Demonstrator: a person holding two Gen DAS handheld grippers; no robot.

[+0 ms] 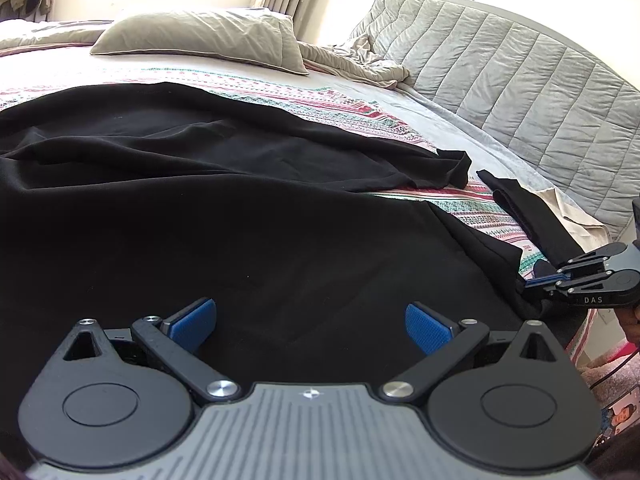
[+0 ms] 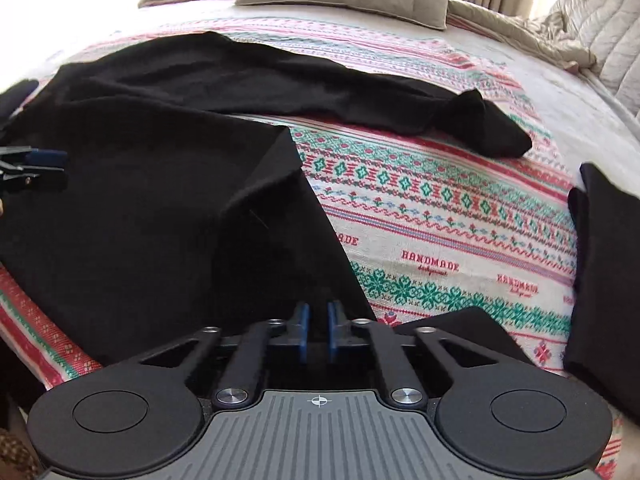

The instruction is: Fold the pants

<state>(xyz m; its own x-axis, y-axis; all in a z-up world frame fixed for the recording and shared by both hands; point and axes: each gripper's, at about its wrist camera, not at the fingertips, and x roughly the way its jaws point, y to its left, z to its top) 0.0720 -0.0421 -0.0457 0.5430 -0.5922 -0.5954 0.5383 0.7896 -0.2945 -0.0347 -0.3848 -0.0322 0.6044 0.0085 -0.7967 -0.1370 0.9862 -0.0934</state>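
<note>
The black pants [image 2: 168, 184] lie spread out on the patterned sheet [image 2: 440, 216] of the bed. They are not folded yet. One leg [image 2: 320, 92] stretches across the far side, and its end lies to the right. The other leg is nearer, and its edge comes down to the near side by the right gripper.

The right gripper [image 2: 318, 332] points down at that near edge. Its blue pads [image 2: 303, 330] are pulled close together with only a thin dark gap between them. In the left wrist view it looks pinched on the black cloth at the right edge of the pants. So it seems to have a hold of the pants there.

The left gripper [image 1: 310, 326] hangs over the wide middle part of the pants. Its pads [image 1: 194, 324] stand far apart, and nothing is between them. It holds nothing.

More black cloth [image 2: 608, 280] lies off to the right, away from the pants. I cannot tell what it is.

I think the job is just at the start. The pants are laid out, and one edge is grabbed. Bringing one leg over the other is still to do. Then the pants must be folded up shorter too. A pillow [image 1: 200, 36] sits far back on the bed, out of the way.
</note>
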